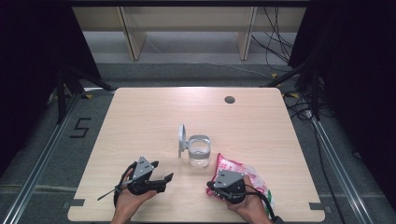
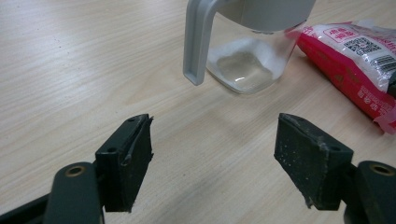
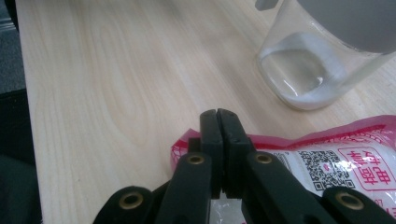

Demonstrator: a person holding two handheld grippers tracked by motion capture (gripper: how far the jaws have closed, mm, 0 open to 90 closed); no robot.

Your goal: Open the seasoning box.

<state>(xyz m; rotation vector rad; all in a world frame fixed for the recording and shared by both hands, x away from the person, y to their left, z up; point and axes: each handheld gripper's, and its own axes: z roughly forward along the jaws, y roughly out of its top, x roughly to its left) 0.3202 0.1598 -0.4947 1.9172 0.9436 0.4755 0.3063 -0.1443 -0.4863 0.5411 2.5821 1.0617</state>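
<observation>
Tabletop (image 1: 140,121): both hands low, palms inward

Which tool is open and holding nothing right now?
The left tool: its jaws stand wide apart over bare table, short of the glass jar. The right tool is pinched shut on the edge of the red-and-white bag.
</observation>
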